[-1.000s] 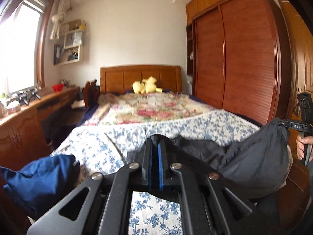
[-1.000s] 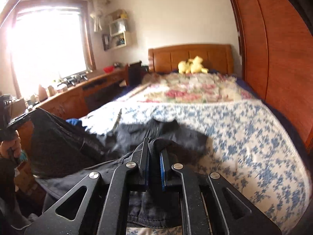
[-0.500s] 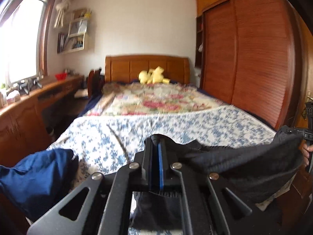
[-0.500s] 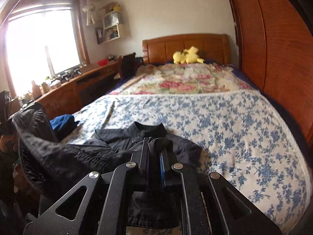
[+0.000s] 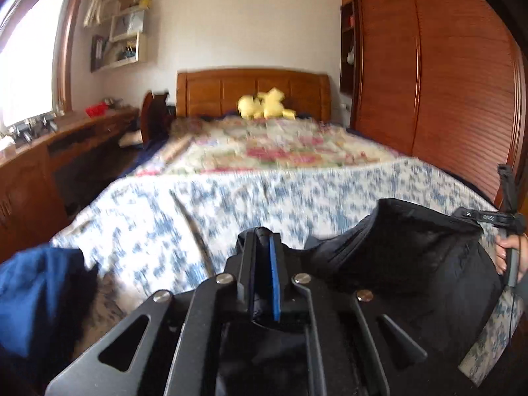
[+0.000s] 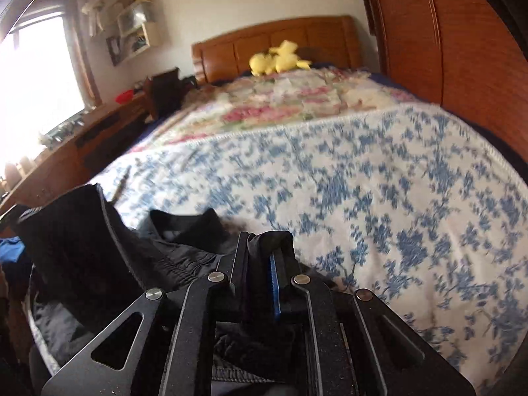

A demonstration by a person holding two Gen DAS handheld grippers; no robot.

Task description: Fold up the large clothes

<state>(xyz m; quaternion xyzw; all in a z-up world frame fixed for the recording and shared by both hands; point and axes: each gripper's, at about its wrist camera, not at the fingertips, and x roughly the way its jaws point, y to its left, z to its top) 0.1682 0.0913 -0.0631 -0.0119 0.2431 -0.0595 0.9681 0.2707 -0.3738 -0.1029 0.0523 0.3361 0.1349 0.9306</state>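
Observation:
A black jacket (image 5: 412, 264) hangs stretched between my two grippers over the foot of the bed. My left gripper (image 5: 262, 241) has dark cloth pinched between its pads, and its jaws are starting to open. At the right edge of the left wrist view, a hand (image 5: 510, 257) holds my right gripper (image 5: 485, 217) on the jacket's other end. In the right wrist view, my right gripper (image 6: 264, 241) is shut on a fold of the jacket (image 6: 82, 237). The collar (image 6: 184, 227) lies on the bedspread just ahead.
The bed has a blue-flowered cover (image 6: 363, 181) near me and a pink floral quilt (image 5: 280, 151) behind it. A yellow plush toy (image 5: 264, 107) sits by the headboard. A blue garment (image 5: 36, 297) lies at the left. A wooden desk (image 5: 49, 151) runs left, a wardrobe (image 5: 445, 82) right.
Both grippers have come down and forward toward the bed with the jacket. The cloth now bunches lower, closer to the bedspread, and the picture is blurred by motion.

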